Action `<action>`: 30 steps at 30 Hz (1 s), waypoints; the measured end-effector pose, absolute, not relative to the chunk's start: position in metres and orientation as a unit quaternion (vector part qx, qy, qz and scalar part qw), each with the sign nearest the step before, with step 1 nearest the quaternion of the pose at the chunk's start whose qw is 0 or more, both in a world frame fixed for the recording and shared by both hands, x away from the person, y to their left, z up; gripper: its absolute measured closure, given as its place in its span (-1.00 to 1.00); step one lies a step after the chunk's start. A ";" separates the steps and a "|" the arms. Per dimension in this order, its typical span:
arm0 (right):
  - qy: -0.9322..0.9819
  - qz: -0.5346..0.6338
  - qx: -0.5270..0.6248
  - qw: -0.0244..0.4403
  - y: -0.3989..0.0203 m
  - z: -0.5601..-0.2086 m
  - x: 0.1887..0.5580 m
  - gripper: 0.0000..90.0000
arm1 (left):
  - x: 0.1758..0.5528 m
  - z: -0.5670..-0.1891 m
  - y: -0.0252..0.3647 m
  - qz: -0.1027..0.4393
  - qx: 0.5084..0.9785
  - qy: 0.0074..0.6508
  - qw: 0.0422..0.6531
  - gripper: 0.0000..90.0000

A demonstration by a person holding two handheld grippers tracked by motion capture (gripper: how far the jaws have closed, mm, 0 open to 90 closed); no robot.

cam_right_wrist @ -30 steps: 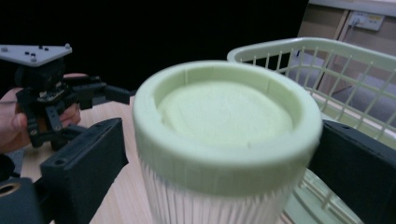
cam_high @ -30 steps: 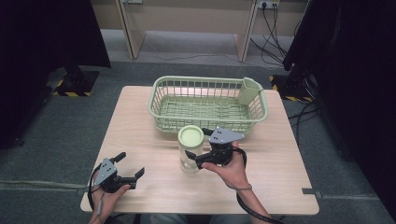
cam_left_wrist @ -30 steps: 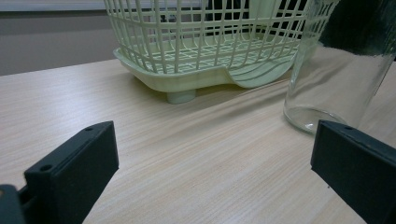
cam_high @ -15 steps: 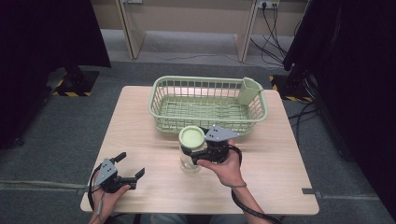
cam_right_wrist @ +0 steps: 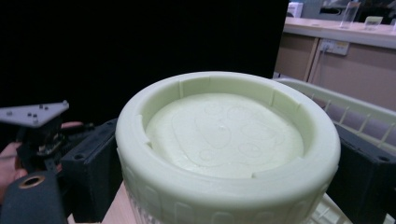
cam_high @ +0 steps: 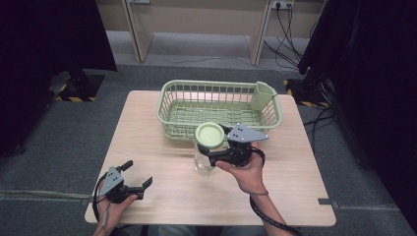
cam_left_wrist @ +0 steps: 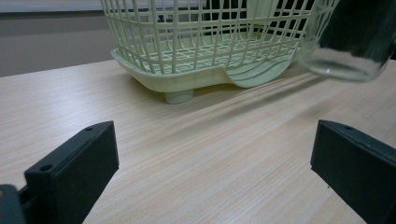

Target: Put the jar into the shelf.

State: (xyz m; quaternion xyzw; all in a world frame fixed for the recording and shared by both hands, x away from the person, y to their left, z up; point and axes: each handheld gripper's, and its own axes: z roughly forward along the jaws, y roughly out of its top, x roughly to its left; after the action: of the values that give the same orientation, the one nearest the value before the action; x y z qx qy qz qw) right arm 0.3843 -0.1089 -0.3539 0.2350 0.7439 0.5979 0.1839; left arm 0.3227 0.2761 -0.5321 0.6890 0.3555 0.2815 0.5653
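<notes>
- Because the right claw (cam_high: 216,156) is clamped on the glass jar (cam_high: 204,160) just under its pale green lid (cam_high: 210,134), the jar hangs clear of the table (cam_high: 162,147), its base off the wood in the left gripper view.
- Held upright and just in front of the green basket (cam_high: 219,105), the jar looks headed for the basket, though that is my guess.
- Near the table's front left corner, the left claw (cam_high: 132,179) rests low with its jaws spread wide and nothing between them, probably waiting out of the way.
</notes>
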 end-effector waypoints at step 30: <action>0.705 0.609 0.256 0.259 -0.105 -0.251 0.434 -0.75 | 0.323 -0.532 0.277 0.280 0.689 0.353 0.567 -0.99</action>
State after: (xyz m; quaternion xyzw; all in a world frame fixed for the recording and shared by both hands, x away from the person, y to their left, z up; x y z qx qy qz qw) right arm 0.4341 -0.1049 -0.2511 0.2558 0.7050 0.6086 0.2591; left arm 0.3226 0.2765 -0.5321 0.6890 0.3534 0.2801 0.5673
